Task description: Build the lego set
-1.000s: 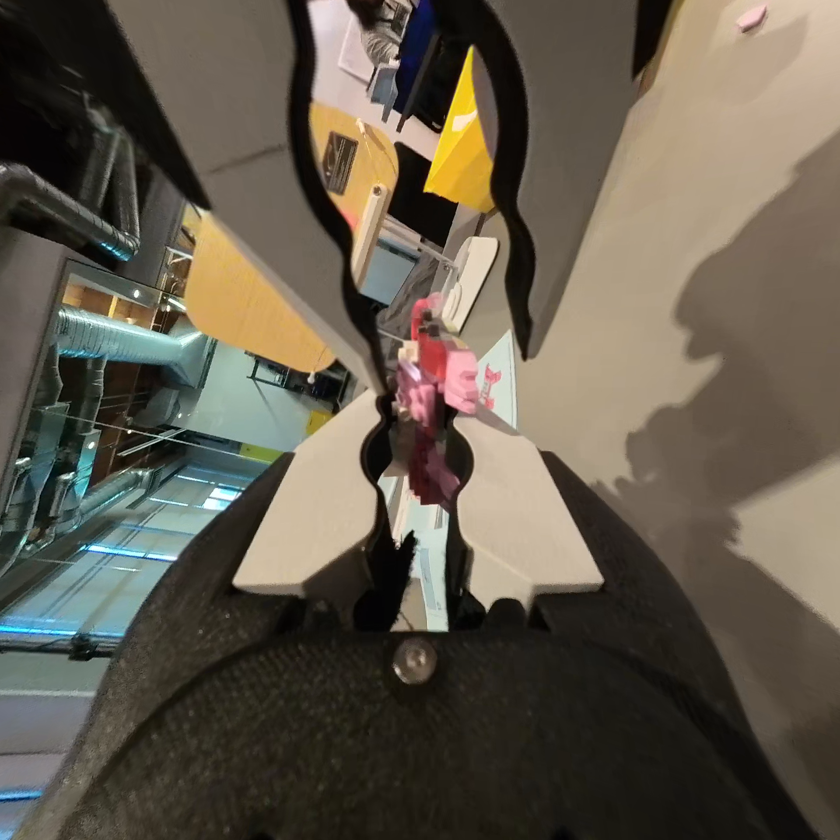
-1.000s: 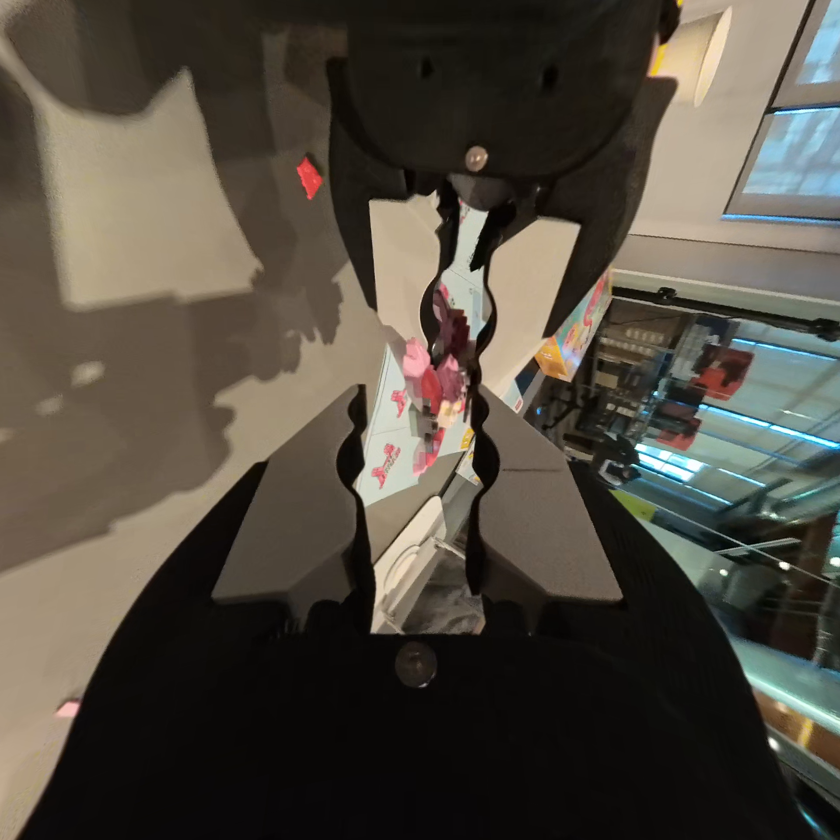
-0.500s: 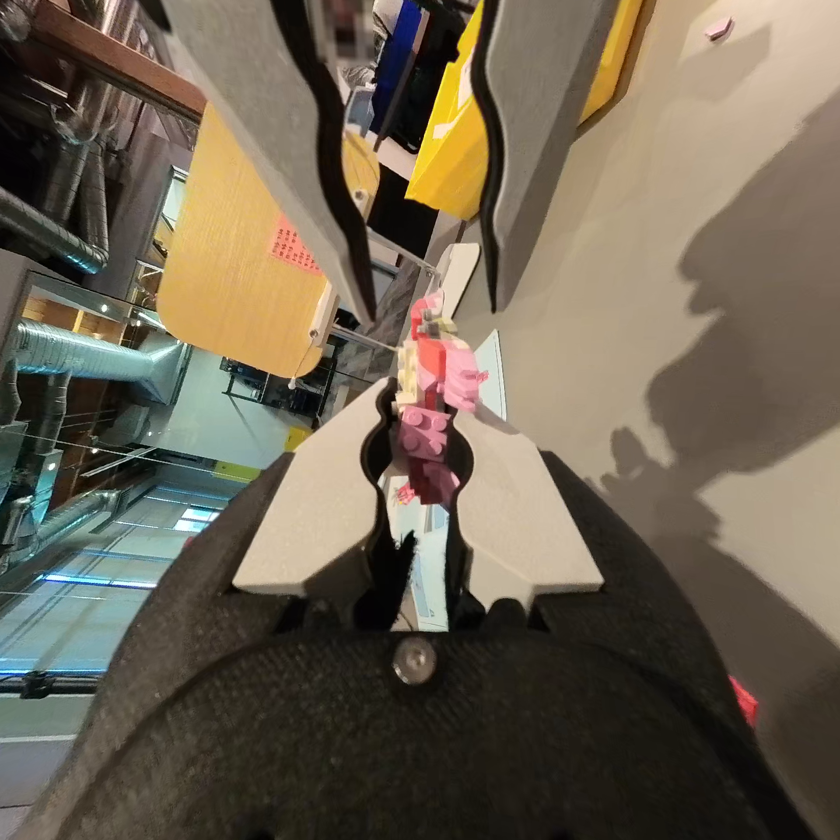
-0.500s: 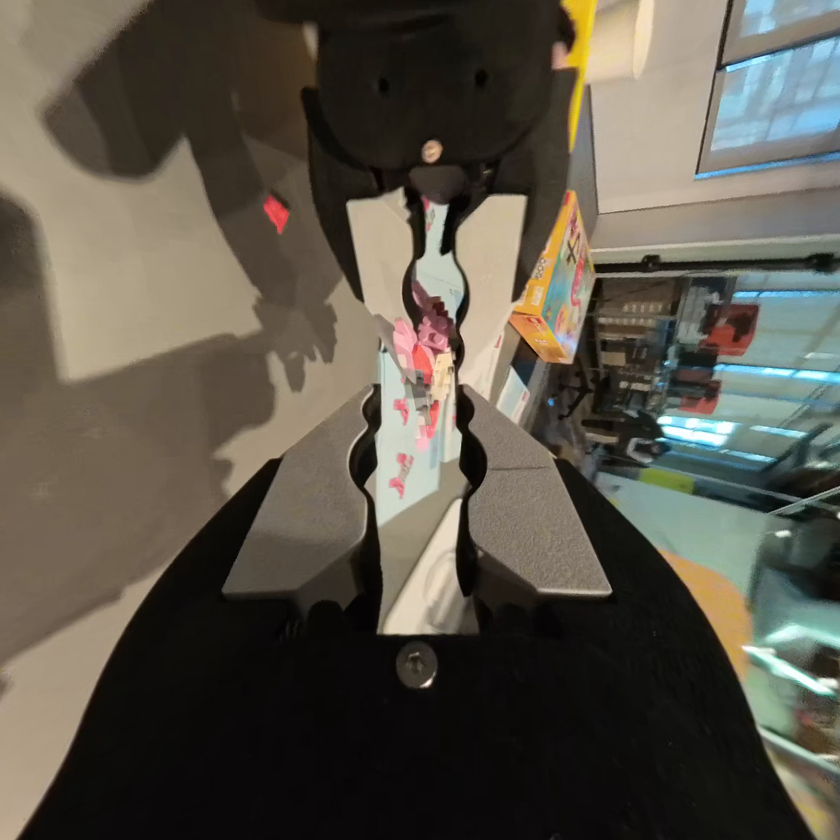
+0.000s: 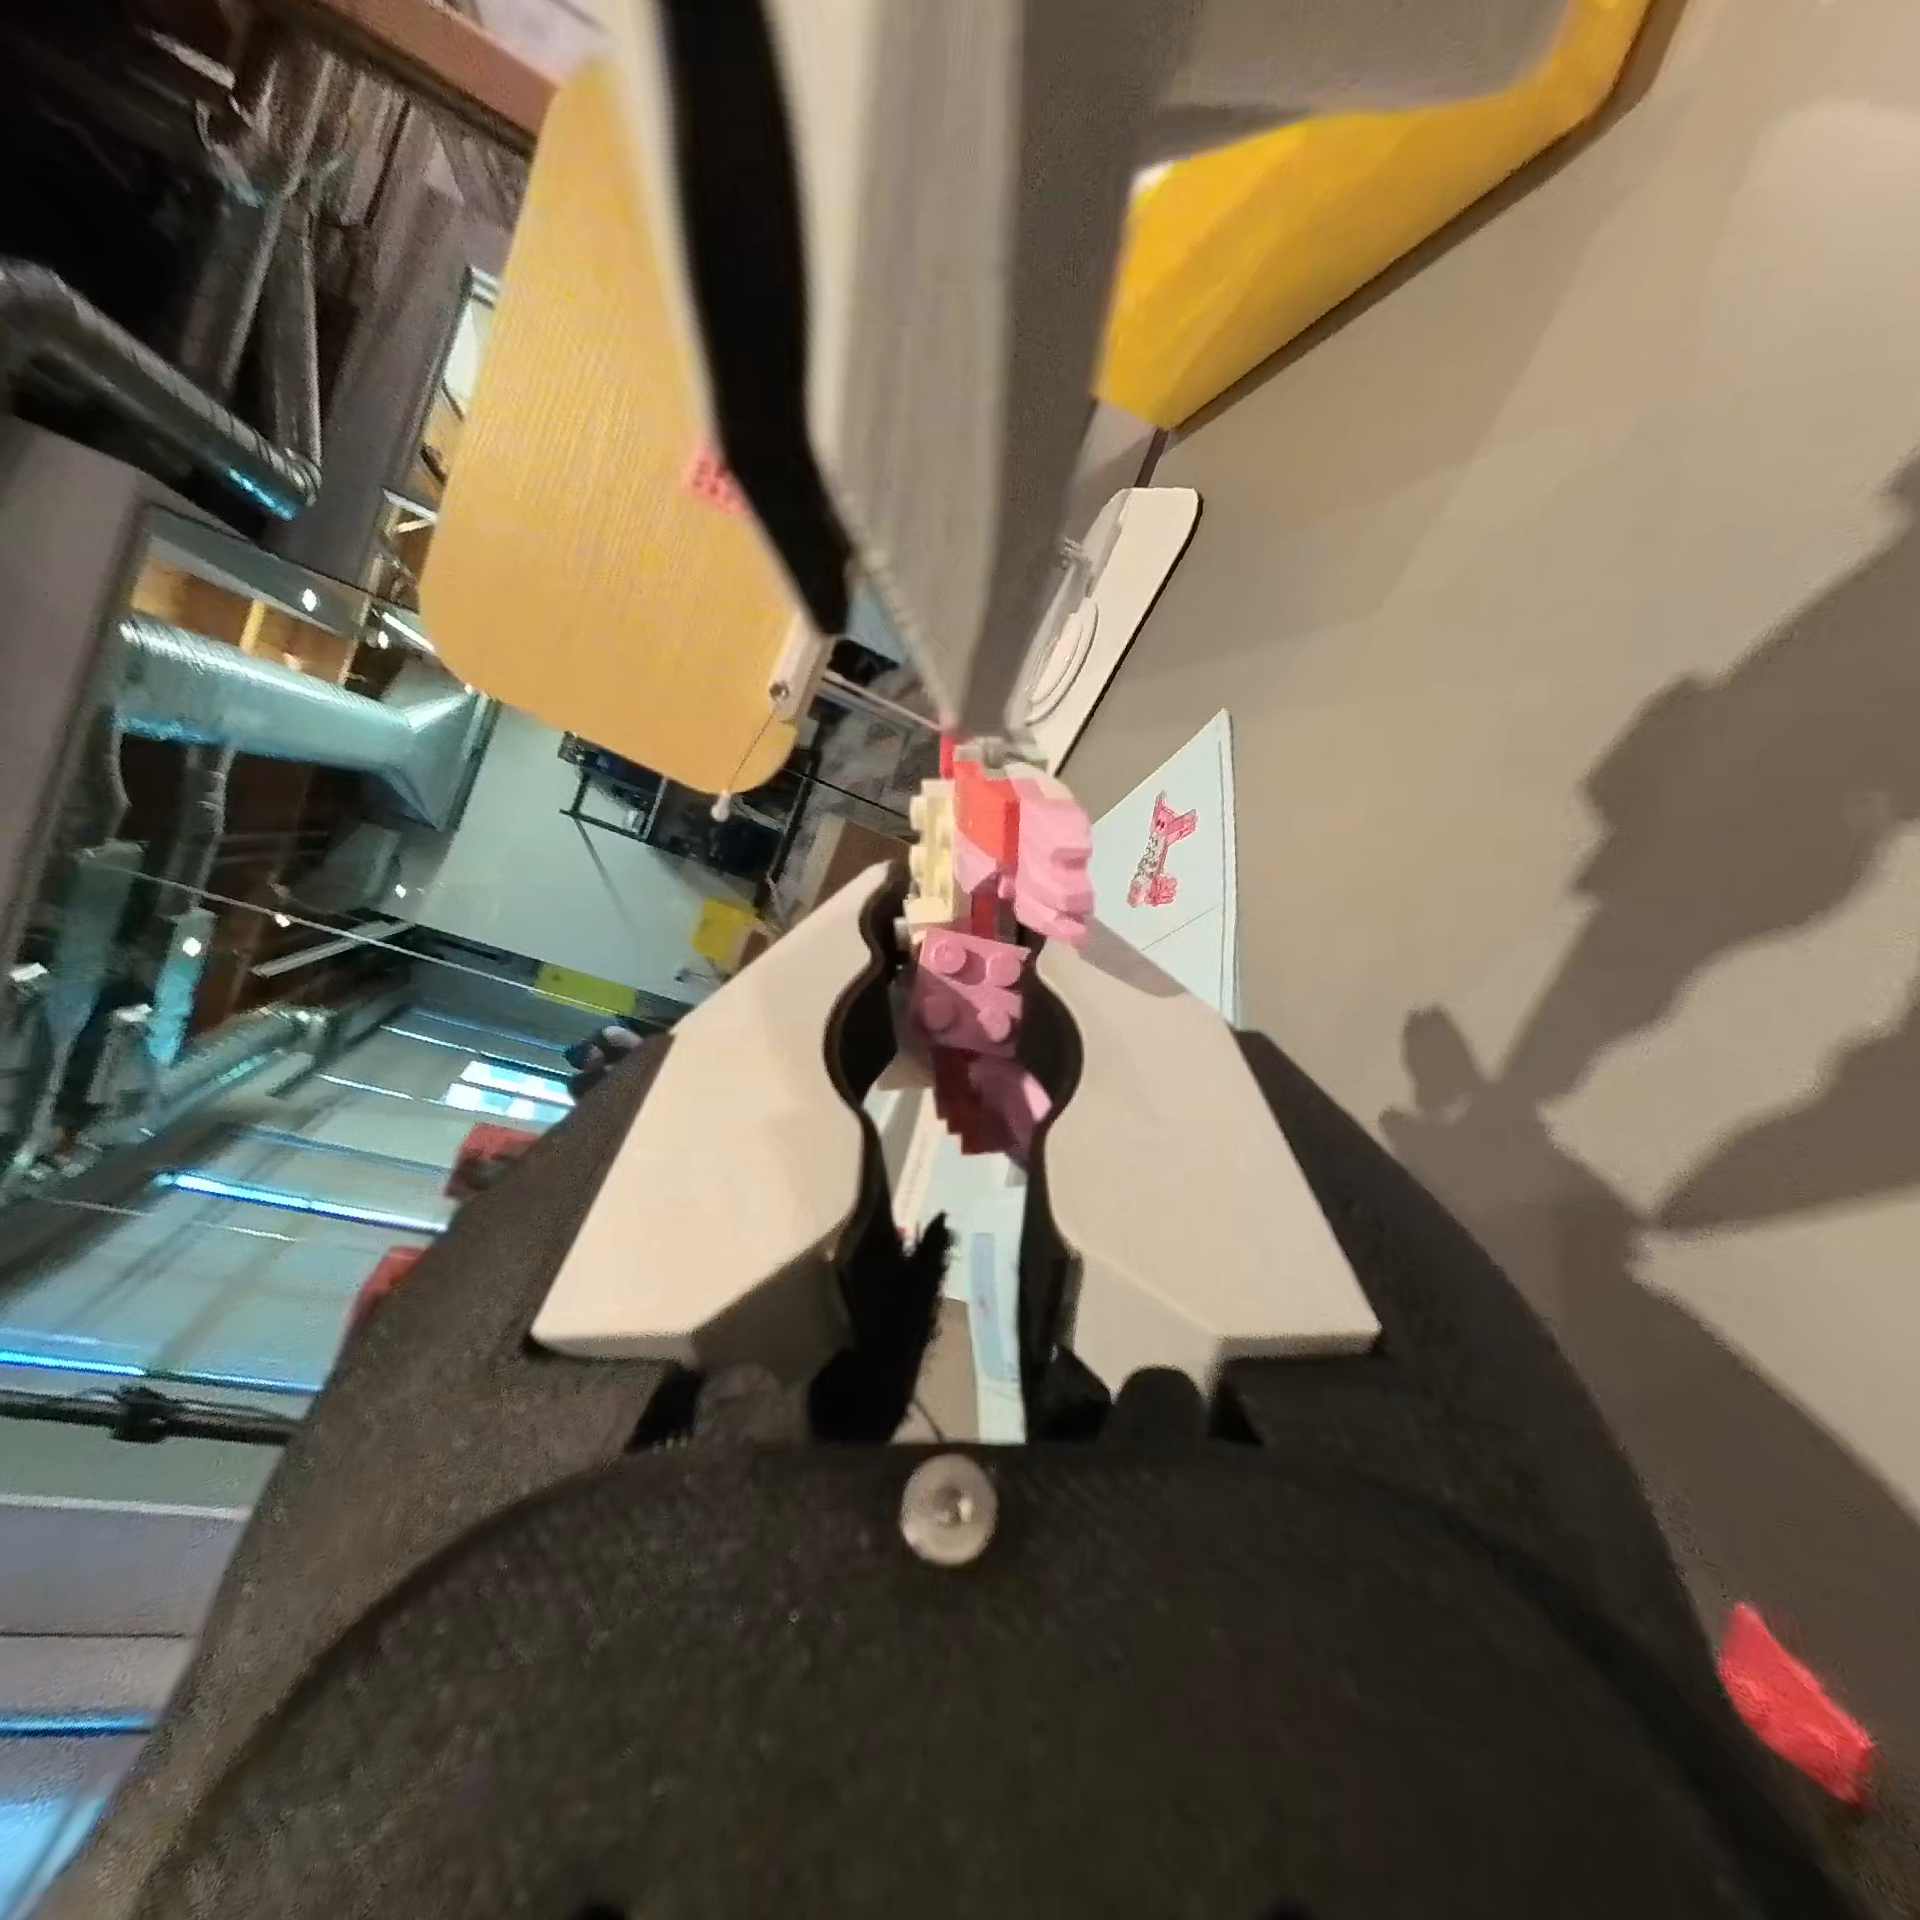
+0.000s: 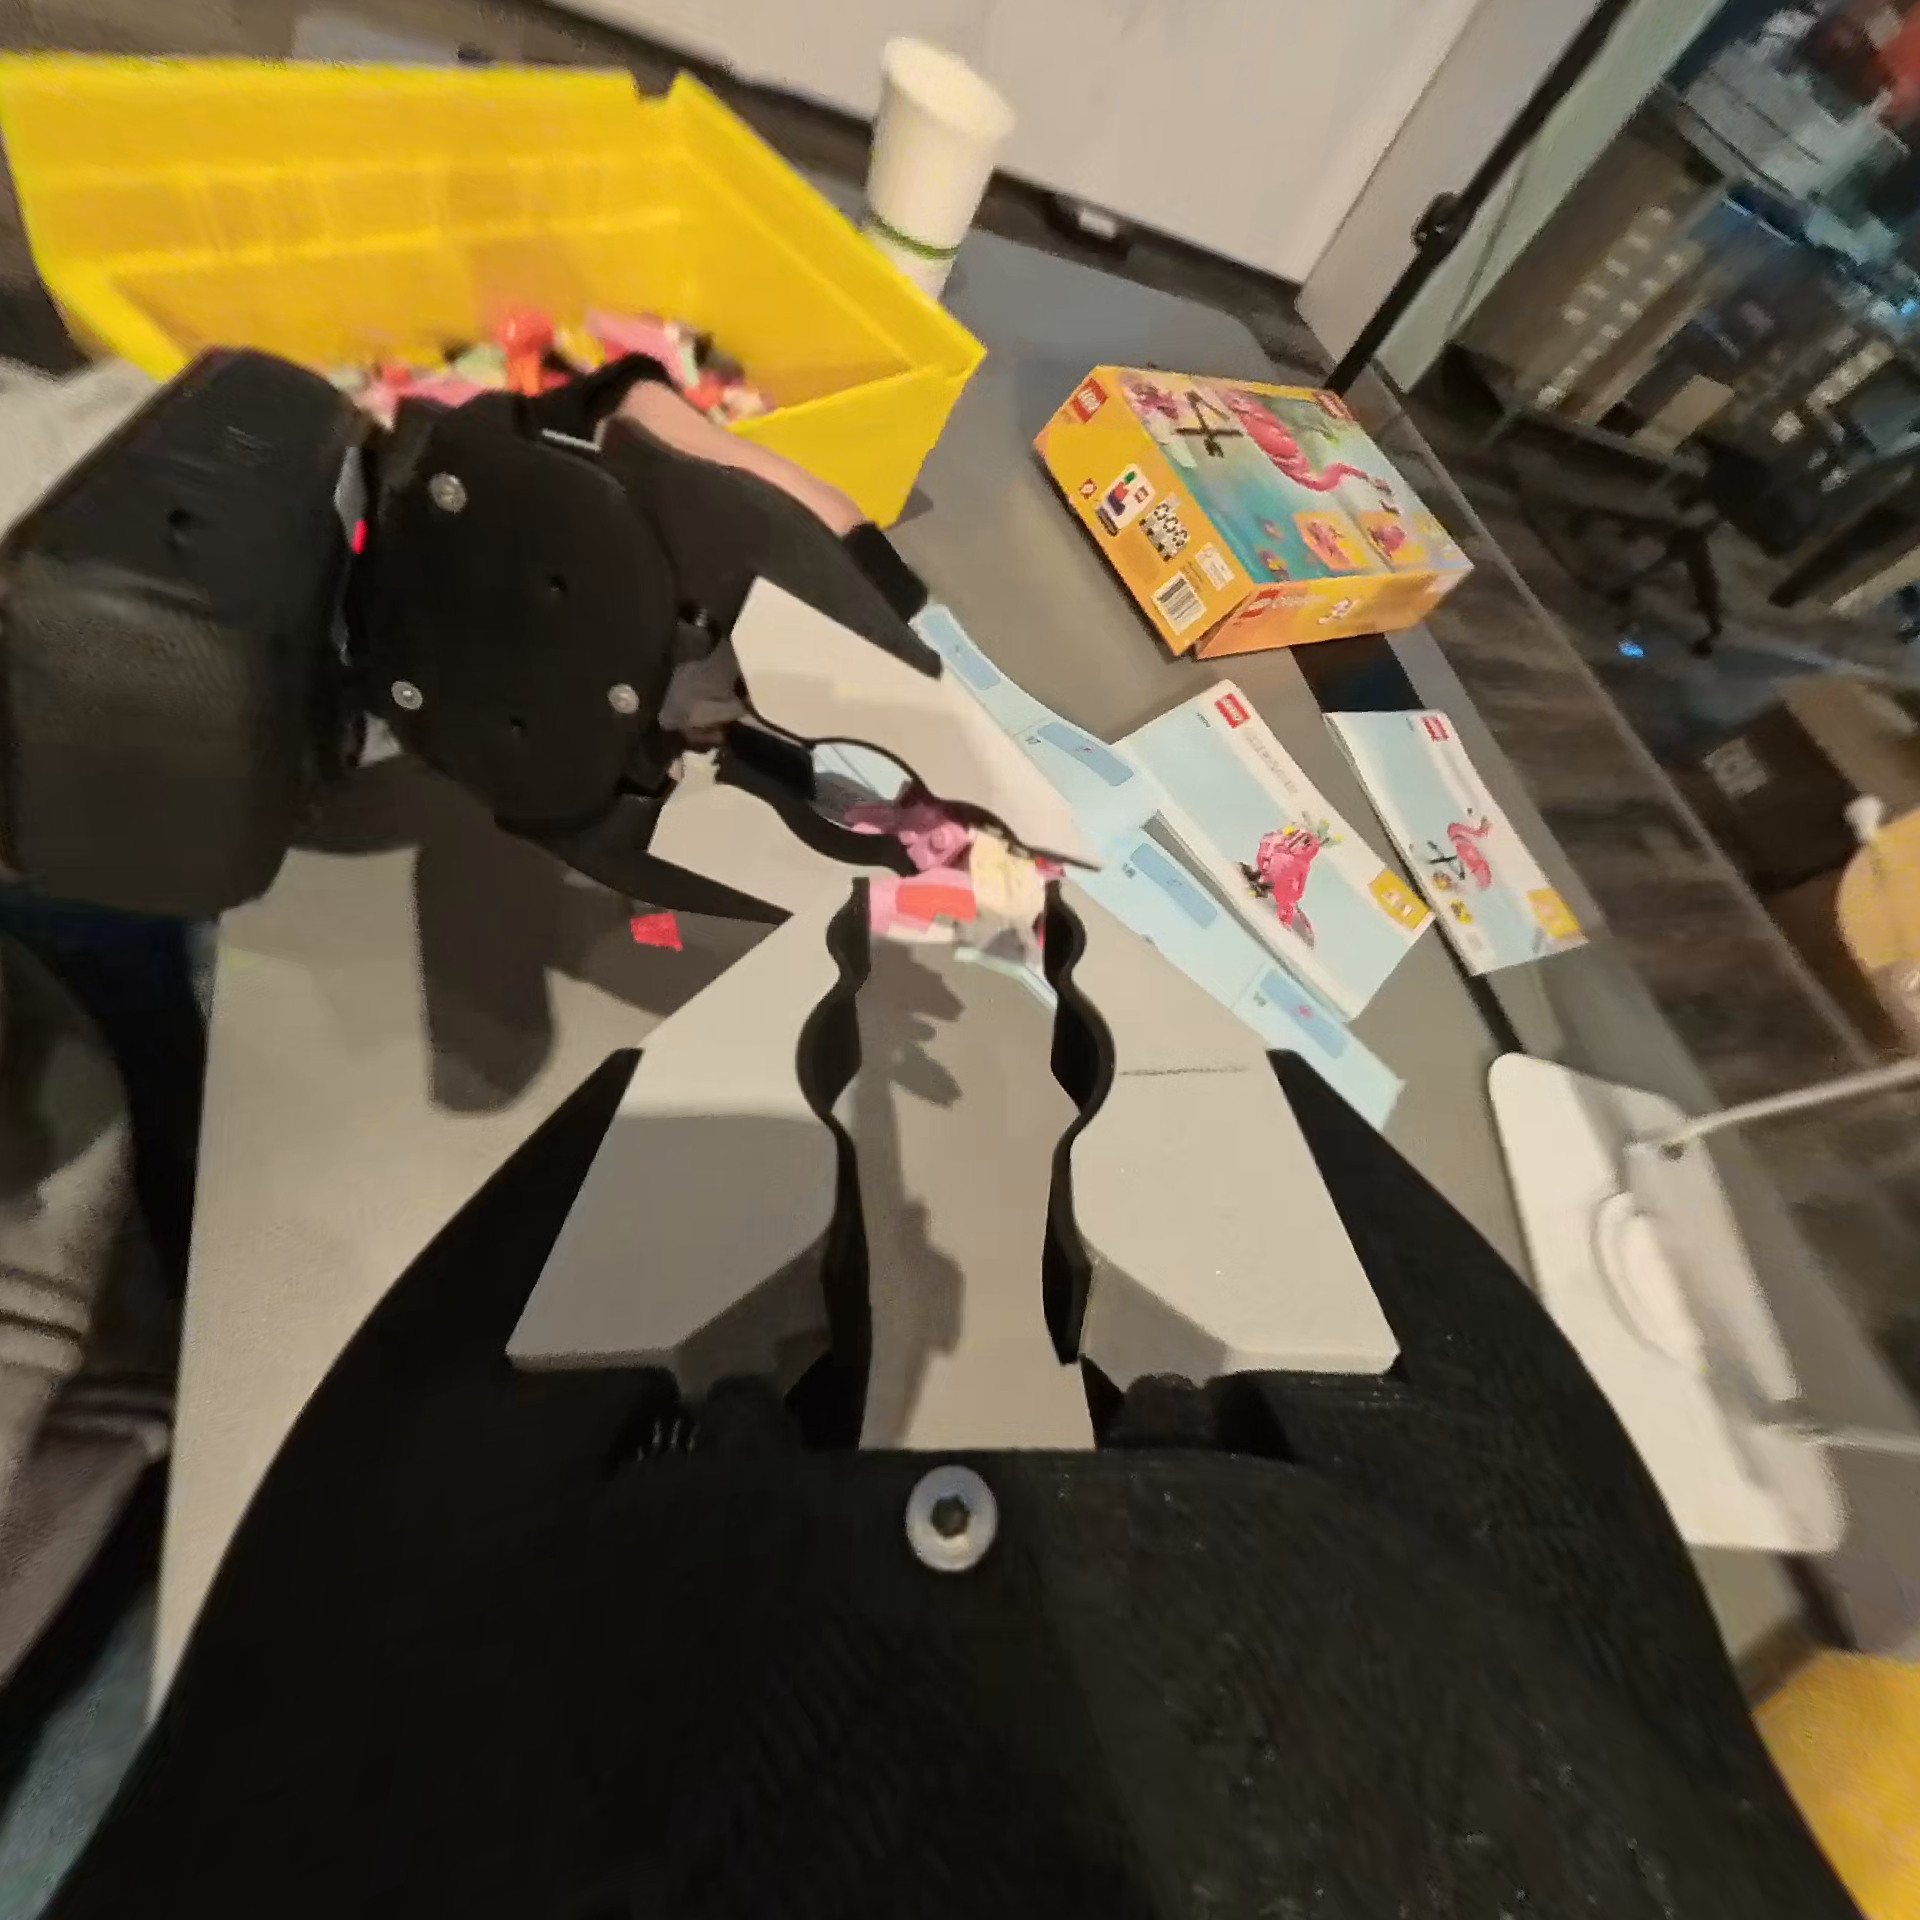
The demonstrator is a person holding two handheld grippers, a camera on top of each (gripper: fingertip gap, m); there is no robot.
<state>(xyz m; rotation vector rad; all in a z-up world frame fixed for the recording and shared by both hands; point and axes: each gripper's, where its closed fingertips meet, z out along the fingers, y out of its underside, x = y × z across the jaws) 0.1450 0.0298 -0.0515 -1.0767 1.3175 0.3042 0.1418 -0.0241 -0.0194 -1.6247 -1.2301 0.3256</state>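
Two grippers: left gripper (image 5: 961, 935) clamps pink lego build (image 5: 982, 997); right gripper (image 6: 951, 914) spread open ahead, a bump could snap bricks off.

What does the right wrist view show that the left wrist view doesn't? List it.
Only right: lego box, paper cup, loose bricks inside the yellow bin, open right gripper.
Only left: wooden tabletop and ceiling ducts behind.
Both: left gripper shut on the pink lego build, instruction booklets, red brick.
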